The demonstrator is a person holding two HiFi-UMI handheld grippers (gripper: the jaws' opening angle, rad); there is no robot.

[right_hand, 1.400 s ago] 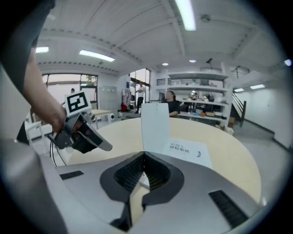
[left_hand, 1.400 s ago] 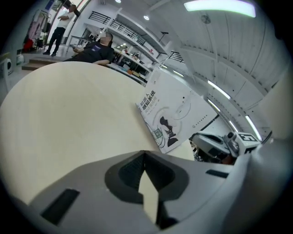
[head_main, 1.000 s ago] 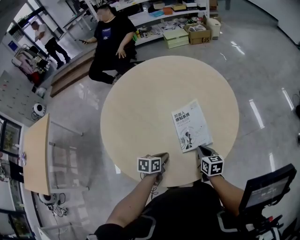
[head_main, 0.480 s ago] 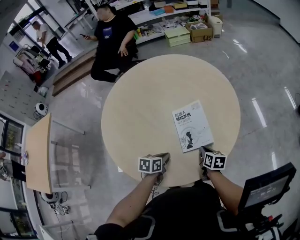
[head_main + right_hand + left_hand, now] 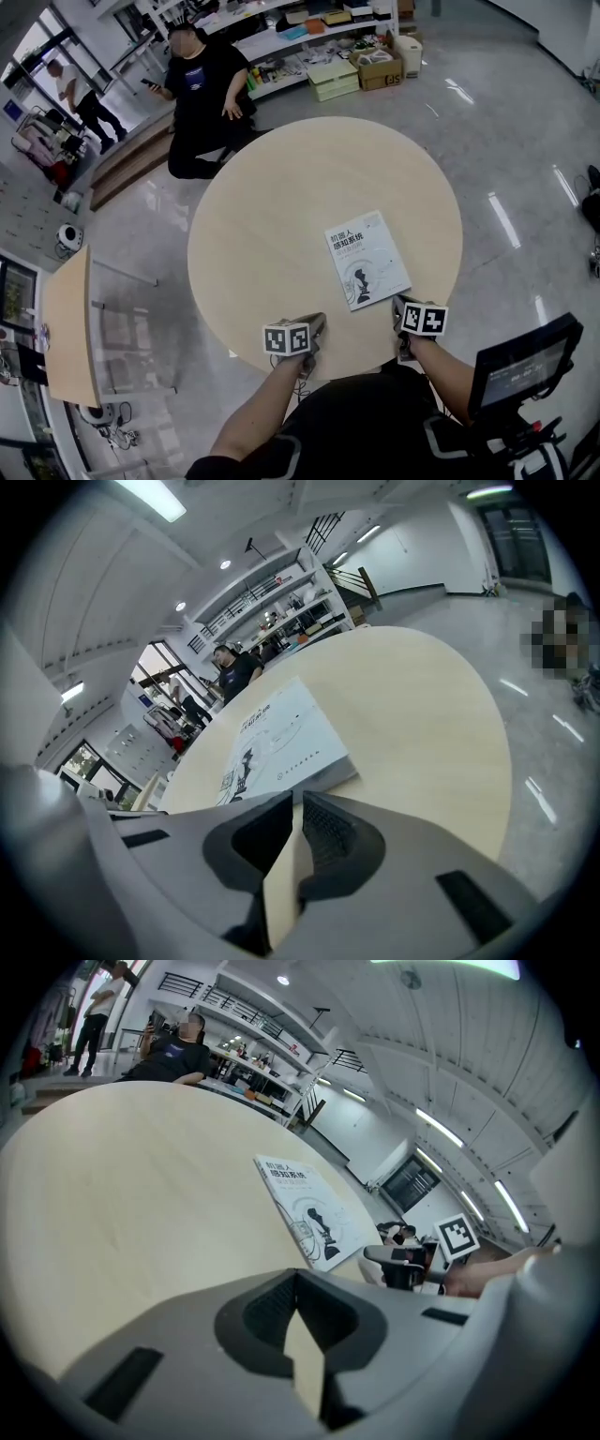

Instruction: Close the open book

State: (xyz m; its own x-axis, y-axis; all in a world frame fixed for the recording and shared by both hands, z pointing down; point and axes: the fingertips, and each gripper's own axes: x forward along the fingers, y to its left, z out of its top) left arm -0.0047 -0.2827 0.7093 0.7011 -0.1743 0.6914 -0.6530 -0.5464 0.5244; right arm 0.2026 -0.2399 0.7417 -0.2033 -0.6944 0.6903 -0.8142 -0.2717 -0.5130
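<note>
Fingers (image 5: 258,1316) of the left gripper (image 5: 315,325) together, tips touching, nothing between. Same on the right gripper (image 5: 400,304): fingers all but closed, only a thin slit of tabletop showing, nothing held. Book (image 5: 367,259) closed, lying flat with its white cover up and title at the far end, a little toward 4 o'clock from the middle of the table (image 5: 262,216). Right gripper at the book's 5 o'clock corner, tips just beside it; contact impossible to tell. Left gripper at the table's 6 o'clock edge, at about 7 o'clock from the book and well apart from it. Both grippers pointing across the tabletop, away from the holder. Table round, pale wood. Around it a glossy grey floor (image 5: 506,141) with streaks of reflected light. At 11 o'clock beyond the table, a seated person (image 5: 202,89) in black; farther off at 10 o'clock, a second person standing. At 12 to 1 o'clock, low shelves (image 5: 309,33) with boxes and clutter. At 8 o'clock, a second wooden desk (image 5: 66,319). At 4 o'clock, near the holder's right arm, a dark screen (image 5: 520,361).
</note>
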